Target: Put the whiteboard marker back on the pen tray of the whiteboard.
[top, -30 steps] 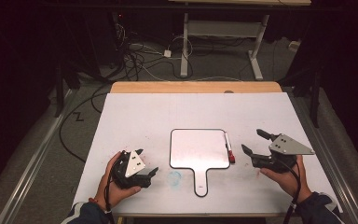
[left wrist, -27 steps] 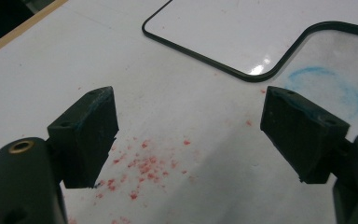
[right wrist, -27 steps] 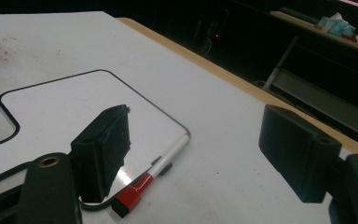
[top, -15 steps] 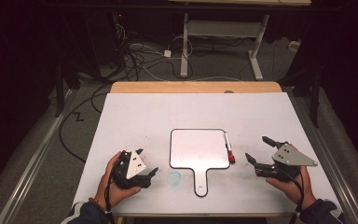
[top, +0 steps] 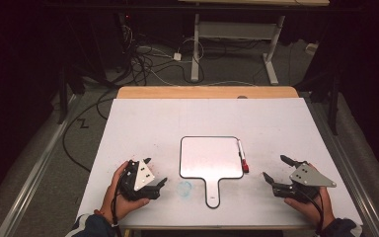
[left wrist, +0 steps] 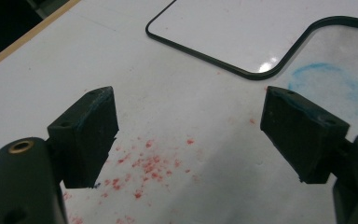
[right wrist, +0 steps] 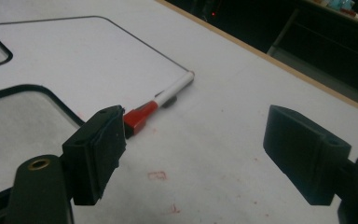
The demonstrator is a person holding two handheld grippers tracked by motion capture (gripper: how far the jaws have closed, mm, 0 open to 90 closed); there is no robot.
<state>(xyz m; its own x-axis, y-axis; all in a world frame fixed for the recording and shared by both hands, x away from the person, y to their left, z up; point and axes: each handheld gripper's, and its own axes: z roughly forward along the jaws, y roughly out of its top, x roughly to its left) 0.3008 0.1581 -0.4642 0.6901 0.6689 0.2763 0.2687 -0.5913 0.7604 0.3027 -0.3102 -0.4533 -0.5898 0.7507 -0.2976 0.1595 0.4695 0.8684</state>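
Note:
A small whiteboard paddle [top: 210,158] with a black rim lies in the middle of the white table, handle toward me. A marker [top: 242,155] with a red cap rests along its right edge. My left gripper [top: 156,171] sits on the table left of the paddle, open and holding nothing. In the left gripper view its pads [left wrist: 91,128] hover over red specks, with the paddle's corner [left wrist: 242,32] ahead. My right gripper [top: 274,167] stands open to the right of the marker; its jaws have just been opening, with nothing between them. The marker [right wrist: 161,100] lies ahead of its left pad.
A faint blue ring stain [top: 184,187] marks the table left of the paddle's handle. The table's wooden far edge [top: 207,92] shows beyond the white sheet [top: 202,118]. Cables [top: 148,59] and a desk frame [top: 237,44] are on the floor behind.
My right gripper has sunk and drawn back toward the table's near edge, away from the marker. The left gripper, paddle and marker have stayed put.

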